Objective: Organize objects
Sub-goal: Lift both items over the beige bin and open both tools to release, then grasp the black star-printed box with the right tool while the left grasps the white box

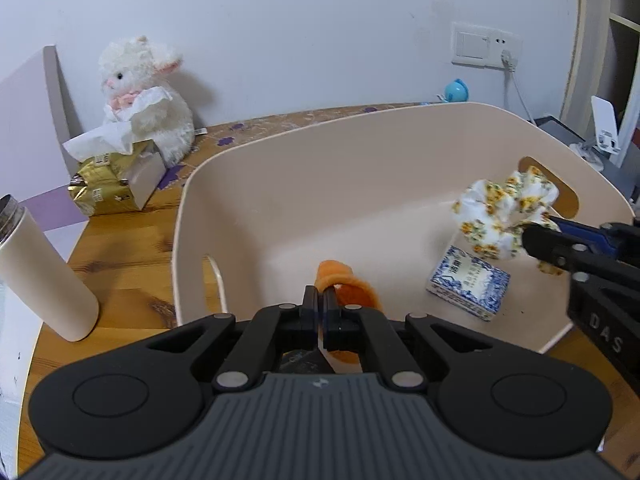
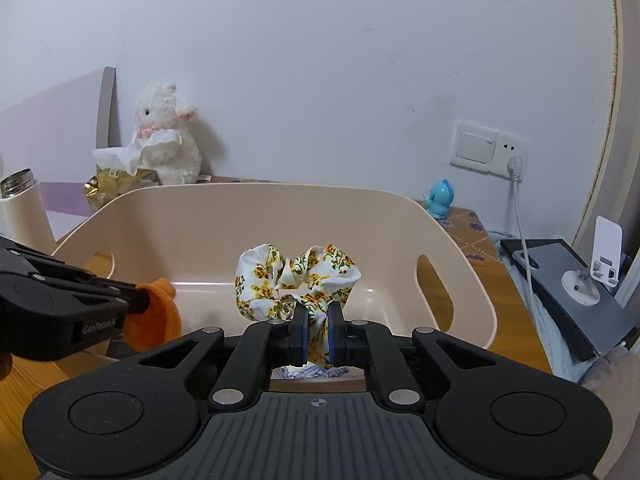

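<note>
left hand-held gripper: jaws narrow, pinching an orange plush piece low over the bin floor, near wall. right hand-held gripper: clamped on a floral scrunchie, held above the bin at 3 o'clock from the left one. a blue-patterned box already lies inside, between them. step in hand looks like dropping both items; next calls for opening each jaw, then lifting clear. plush lamb and tissues wait on the desk at 10 o'clock.

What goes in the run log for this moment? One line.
left gripper: shut on orange scrunchie | right gripper: shut on floral scrunchie | both over basket
</note>
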A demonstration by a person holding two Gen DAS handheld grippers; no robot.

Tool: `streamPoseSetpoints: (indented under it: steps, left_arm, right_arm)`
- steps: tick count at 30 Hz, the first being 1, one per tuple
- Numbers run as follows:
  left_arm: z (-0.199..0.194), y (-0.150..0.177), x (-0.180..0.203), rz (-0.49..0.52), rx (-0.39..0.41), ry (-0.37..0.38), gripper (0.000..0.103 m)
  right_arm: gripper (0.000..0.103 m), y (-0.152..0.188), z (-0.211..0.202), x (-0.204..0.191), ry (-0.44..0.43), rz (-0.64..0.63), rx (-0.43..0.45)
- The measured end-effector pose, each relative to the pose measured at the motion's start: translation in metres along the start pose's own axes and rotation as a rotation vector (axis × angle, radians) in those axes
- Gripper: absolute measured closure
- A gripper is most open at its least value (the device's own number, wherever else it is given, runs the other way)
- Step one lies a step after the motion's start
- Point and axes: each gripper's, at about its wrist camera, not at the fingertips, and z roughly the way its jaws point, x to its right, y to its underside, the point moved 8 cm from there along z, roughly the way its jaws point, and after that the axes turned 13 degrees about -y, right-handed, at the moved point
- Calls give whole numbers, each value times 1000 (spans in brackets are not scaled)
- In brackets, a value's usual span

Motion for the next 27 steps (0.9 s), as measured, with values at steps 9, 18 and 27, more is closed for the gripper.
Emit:
streamPoseSetpoints:
  steps: [9, 18, 27]
  left_arm:
    - [-42, -10, -7, -6, 121, -11, 32]
    - [-86, -4, -14, -38, 149, 25, 18]
    - [-105, 31, -10, -31, 117, 70, 15]
  right_arm:
    - [41, -3, -37, -4, -25, -3, 40]
    - [30, -2, -91, -5, -22, 2, 83]
    - [25, 39, -119, 1, 7, -5, 25]
